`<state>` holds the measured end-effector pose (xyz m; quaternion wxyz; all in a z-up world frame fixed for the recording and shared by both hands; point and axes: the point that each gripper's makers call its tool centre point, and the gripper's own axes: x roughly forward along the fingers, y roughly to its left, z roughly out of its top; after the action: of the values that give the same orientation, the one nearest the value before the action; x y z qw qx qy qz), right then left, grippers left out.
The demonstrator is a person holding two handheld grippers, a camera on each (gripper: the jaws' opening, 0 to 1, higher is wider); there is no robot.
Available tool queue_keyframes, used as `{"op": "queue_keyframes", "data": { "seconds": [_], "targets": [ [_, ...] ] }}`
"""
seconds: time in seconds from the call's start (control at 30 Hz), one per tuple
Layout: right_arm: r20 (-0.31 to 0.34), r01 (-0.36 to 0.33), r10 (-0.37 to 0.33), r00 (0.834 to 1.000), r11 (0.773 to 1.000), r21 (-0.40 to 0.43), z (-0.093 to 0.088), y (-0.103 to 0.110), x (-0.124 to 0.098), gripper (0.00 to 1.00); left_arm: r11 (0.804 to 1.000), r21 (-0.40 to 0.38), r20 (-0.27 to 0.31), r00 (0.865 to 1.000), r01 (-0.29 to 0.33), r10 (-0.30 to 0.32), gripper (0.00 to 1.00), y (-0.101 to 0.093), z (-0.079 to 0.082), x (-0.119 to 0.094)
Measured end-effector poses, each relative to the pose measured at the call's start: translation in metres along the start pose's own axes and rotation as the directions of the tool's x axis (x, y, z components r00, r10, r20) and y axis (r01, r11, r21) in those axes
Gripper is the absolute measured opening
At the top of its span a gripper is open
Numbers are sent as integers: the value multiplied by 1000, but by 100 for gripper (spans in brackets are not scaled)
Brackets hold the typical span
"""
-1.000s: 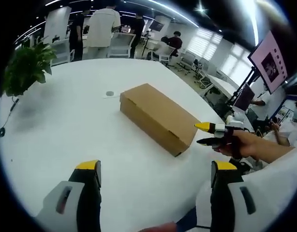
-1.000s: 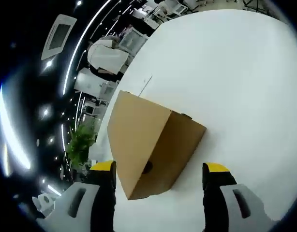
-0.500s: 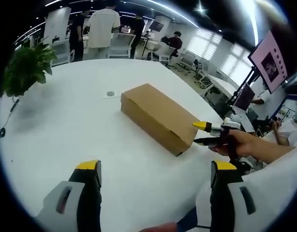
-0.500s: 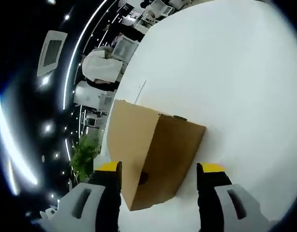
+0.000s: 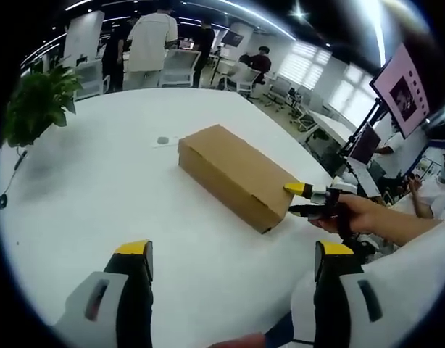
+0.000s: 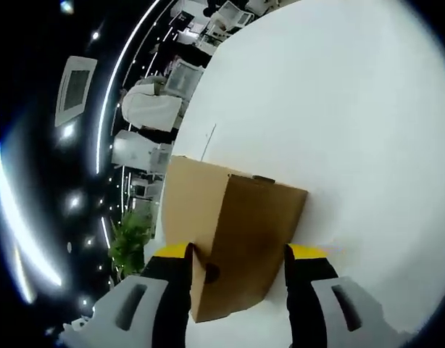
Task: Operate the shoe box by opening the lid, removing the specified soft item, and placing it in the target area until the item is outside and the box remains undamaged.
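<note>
right tool [image 6: 237, 255] jaws narrowed and moved in around shoe box [image 6: 230, 239] end, box itself slightly shifted

White table [image 5: 99, 196]: box [image 5: 233, 174], plant [image 5: 35, 101].

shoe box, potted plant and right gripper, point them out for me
shoe box [image 5: 233, 170], left gripper view, on its closed top panel
potted plant [image 5: 35, 101], left gripper view, on its leaves
right gripper [image 6: 237, 254], right gripper view, midway between its yellow fingertips, at the box's end

An open-plan office: a wide white table [image 5: 99, 188], rows of desks and chairs [image 5: 180, 67], people [image 5: 151, 40] standing about, a wall screen [image 5: 407, 90], ceiling strip lights [image 5: 262, 18], a potted plant [image 5: 38, 101].
</note>
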<state>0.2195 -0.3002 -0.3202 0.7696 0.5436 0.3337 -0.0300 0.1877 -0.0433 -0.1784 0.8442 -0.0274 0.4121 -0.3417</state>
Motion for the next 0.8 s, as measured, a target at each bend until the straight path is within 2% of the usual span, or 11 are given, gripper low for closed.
{"op": "queue_keyframes", "data": {
  "seconds": [0.17, 0.57, 0.67, 0.8],
  "targets": [
    [5, -25, 25, 1000, 1000, 6, -1, 4, 1, 47, 1000, 9, -6, 1000, 3, -3, 93, -2, -3, 0],
    [26, -22, 21, 999, 1000, 21, -1, 4, -1, 45, 999, 25, -15, 1000, 20, -20, 91, -8, -5, 0],
    [28, -17, 16, 999, 998, 52, -2, 6, -3, 43, 999, 30, -16, 999, 29, -29, 90, -10, -5, 0],
    [35, -14, 12, 999, 998, 55, -2, 9, -7, 38, 999, 33, -11, 999, 37, -36, 89, -12, -5, 1]
  ]
}}
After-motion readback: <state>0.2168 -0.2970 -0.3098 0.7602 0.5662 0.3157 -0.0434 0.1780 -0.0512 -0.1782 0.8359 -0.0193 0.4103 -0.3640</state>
